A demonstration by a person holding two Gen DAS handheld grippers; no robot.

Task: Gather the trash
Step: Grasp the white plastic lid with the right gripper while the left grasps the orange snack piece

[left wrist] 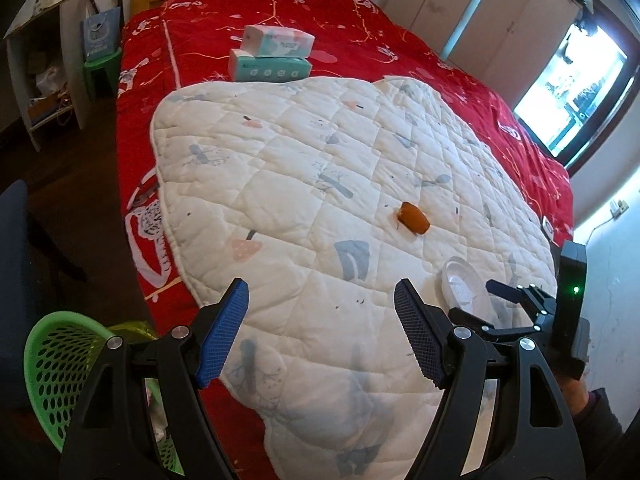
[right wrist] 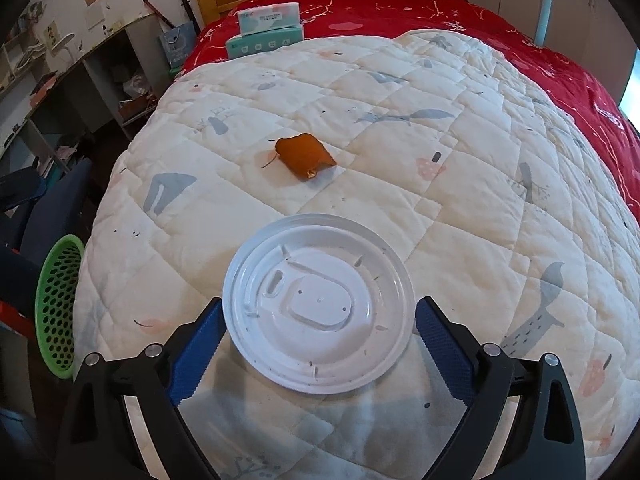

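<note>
The right tool is open, its fingers flanking the white plastic lid on the white quilt. The left tool is open, empty. An orange peel lies beyond the lid. A green basket stands beside the bed.

my left gripper had black arms, round silver screws and blue ribbed pads. my right gripper was built the same, and from the left view carried a black box with a green light, above my dark sleeve.
</note>
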